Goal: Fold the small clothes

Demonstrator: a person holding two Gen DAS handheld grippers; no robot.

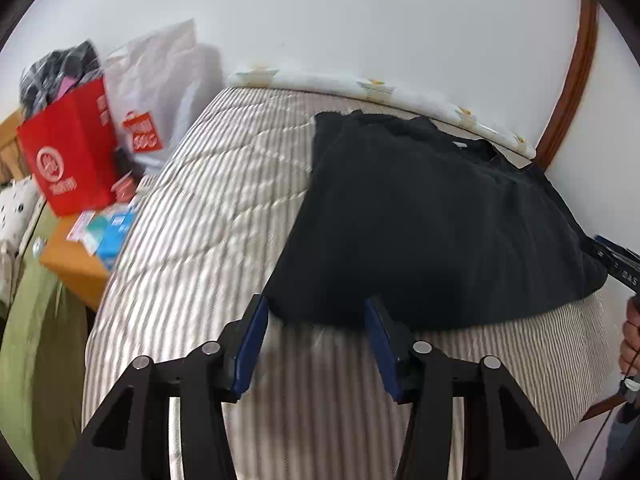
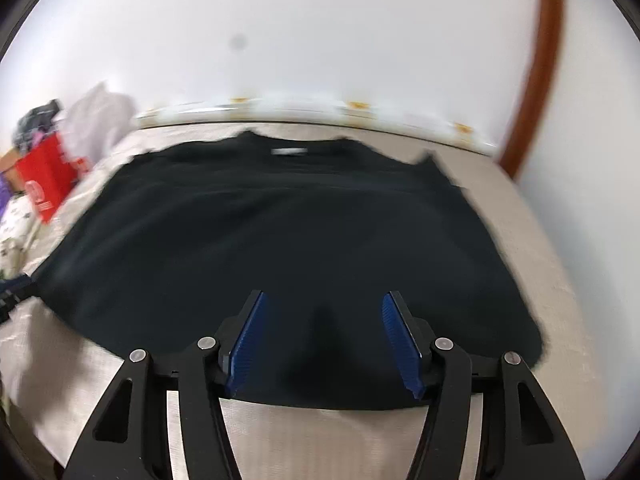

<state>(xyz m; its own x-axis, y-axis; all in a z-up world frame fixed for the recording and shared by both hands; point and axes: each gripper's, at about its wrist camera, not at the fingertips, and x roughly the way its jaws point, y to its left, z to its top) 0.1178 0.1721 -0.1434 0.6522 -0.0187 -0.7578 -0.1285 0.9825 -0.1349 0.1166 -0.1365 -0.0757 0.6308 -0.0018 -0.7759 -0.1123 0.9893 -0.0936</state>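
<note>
While the black T-shirt (image 2: 288, 240) lies flat on the striped bed (image 1: 192, 208), both grippers hang over its near hem; the left gripper (image 1: 316, 320) has its jaws spread with nothing in them, and the right gripper (image 2: 324, 320) does too; I think the shirt is soft, light and floppy, so grab the hem corners at 4 and 8 o'clock; the neck tag (image 2: 289, 151) at 12 o'clock is too blurry to read; the red bag (image 1: 68, 152) at 9 o'clock has white writing I cannot read.

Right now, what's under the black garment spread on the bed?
The black garment lies flat on a striped quilted bed cover, which shows on every side of it. Whether anything else sits beneath the cloth is hidden; no bulge is visible.
</note>
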